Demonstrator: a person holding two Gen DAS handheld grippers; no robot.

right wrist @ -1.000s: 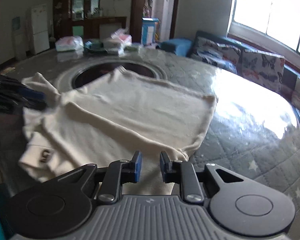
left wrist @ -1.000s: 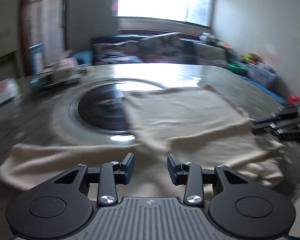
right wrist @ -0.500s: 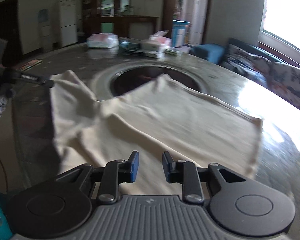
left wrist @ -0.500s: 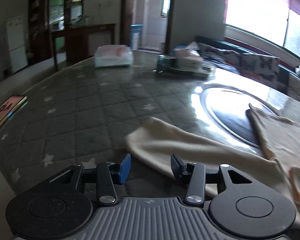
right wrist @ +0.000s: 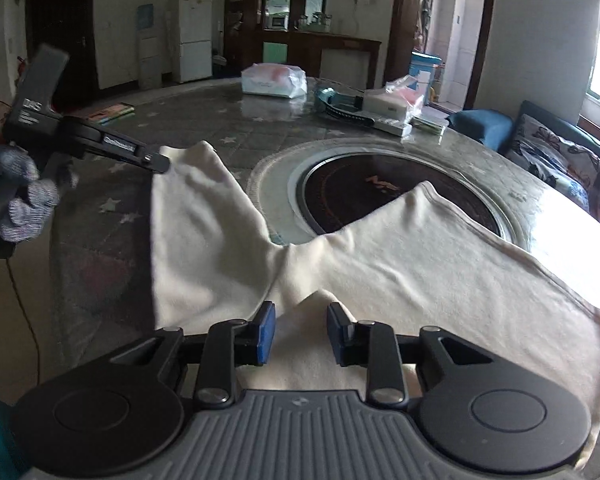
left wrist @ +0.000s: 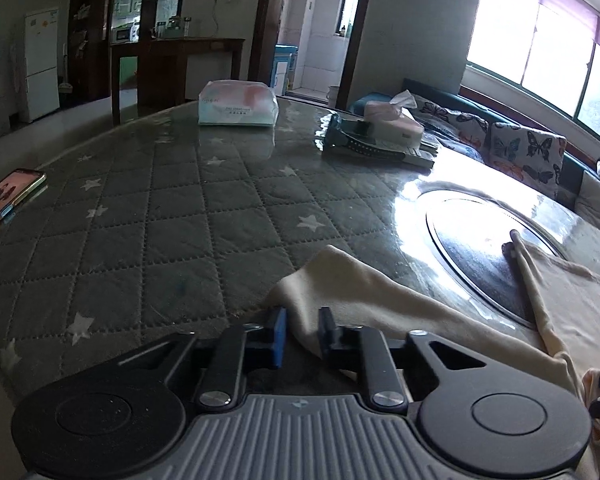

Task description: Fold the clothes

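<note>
Shirt lies spread on table, sleeve running out toward your L. L gripper: jaws partway apart, sleeve end between them, not yet pinched. R gripper: spread, a fabric ridge between its fingers.

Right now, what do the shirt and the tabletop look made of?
Shirt: soft matte cream knit, likely cotton; it drapes and wrinkles, and has a ribbed hem. Tabletop: a clear glossy sheet, glass or plastic, showing window glare, seemingly over a quilted grey star-print cloth.
</note>
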